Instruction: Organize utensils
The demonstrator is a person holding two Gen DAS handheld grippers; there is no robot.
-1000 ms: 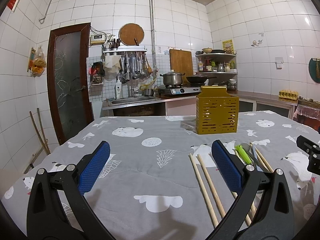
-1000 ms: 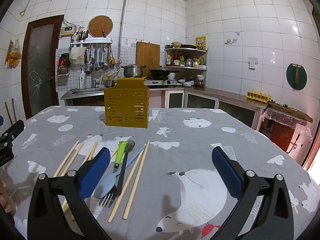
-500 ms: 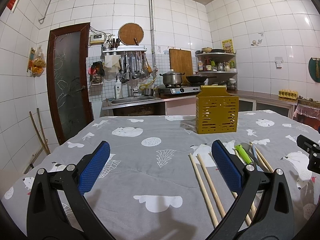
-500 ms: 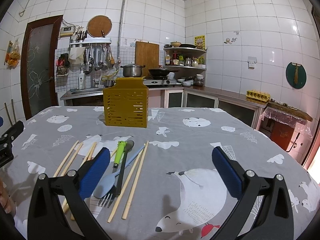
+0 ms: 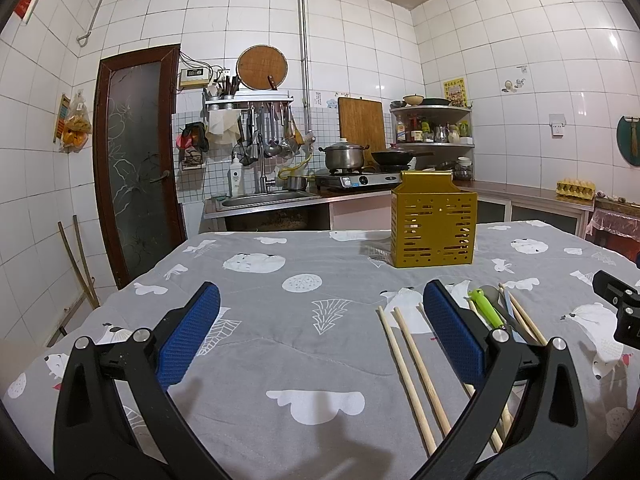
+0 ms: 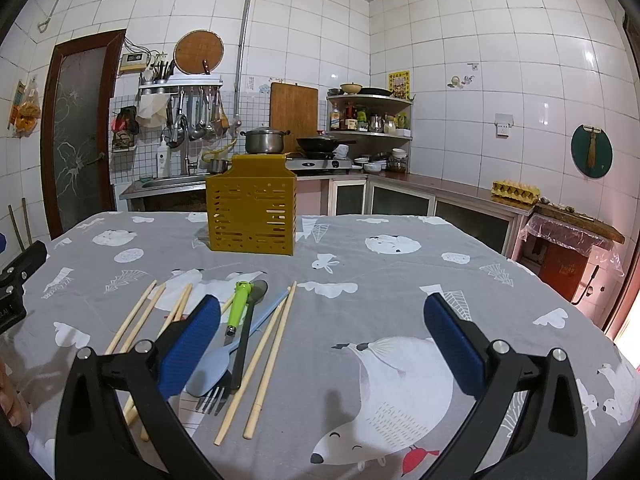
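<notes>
Utensils (image 6: 240, 332) lie before the unlabelled yellow holder (image 6: 251, 206), tools agape.

A grey quilted tablecloth (image 6: 400, 280) printed with white animals, clouds and leaf shapes is covering the table. A mustard-yellow slotted metal utensil holder (image 6: 251, 208) is standing on it. Pale wooden chopsticks (image 6: 268, 354) are lying beside a lime-green-handled tool (image 6: 238, 304), a light-blue plastic spoon (image 6: 210, 372) and a black fork (image 6: 236, 360). Blue textured pads (image 6: 188, 346) are lining the black gripper fingers.
</notes>
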